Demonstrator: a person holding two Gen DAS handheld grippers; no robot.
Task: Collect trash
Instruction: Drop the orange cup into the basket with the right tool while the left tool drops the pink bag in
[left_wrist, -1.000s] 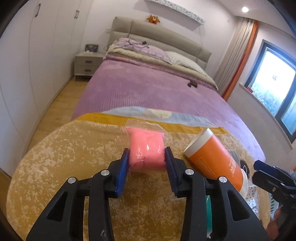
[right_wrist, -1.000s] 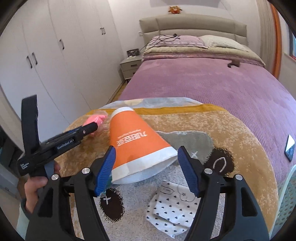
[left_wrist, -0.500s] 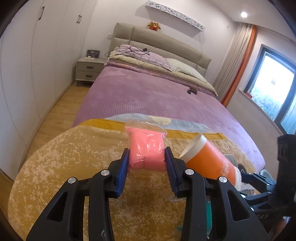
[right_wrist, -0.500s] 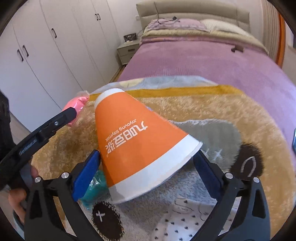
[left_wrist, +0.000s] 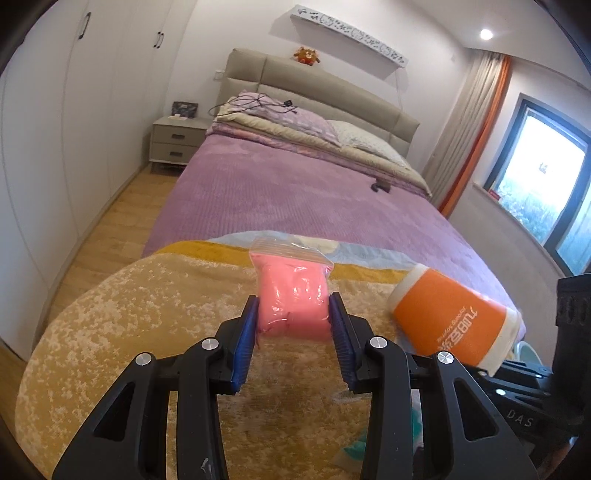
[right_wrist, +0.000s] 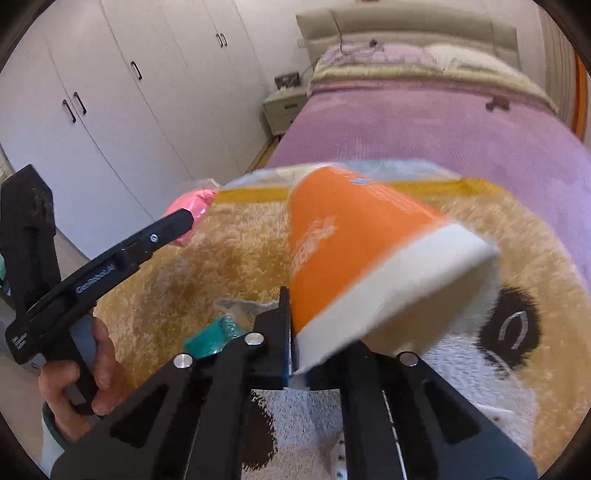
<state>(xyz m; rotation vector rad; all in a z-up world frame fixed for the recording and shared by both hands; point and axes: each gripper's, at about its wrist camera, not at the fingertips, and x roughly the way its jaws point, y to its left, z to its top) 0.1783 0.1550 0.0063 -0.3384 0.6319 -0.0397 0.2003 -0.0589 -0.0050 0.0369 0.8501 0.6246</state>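
So the left tongs (left_wrist: 291, 314) are clamped on a small clear zip bag stuffed with pink fluffy material (left_wrist: 293, 295), blue ribbed pads (left_wrist: 246, 332) pressing it in from both sides so the bag bulges up between them. Its clear sealed top sticks out past the fingertips, crinkly and flat. In the right wrist view the same bag shows as a pink lump at the tip of the left tongs, off to the left.

The right tongs (right_wrist: 325, 350) are closed on a tall orange paper cup with a white rim band and white lettering (right_wrist: 354, 258). They pinch it at the wide white end, and the cup tilts up and away from the camera, lifted off the bedding. It's blurry, so the print can't be read there; the left wrist view shows the cup (left_wrist: 454, 317) just to the right of the pink bag, apart from it.

Under both sits a plush golden-brown blanket with a mottled pile and a cartoon face in black and white (right_wrist: 221, 266), spread over the foot of a bed with a ribbed purple cover (left_wrist: 295, 195). A crumpled teal and clear wrapper (right_wrist: 218, 332) lies on the blanket just beside the right tongs' left finger.

Room-wise, a strip of wooden floor (left_wrist: 122, 214) runs along the bed's left edge beside white wardrobe doors (right_wrist: 122, 103), and the purple cover beyond the blanket is mostly bare.
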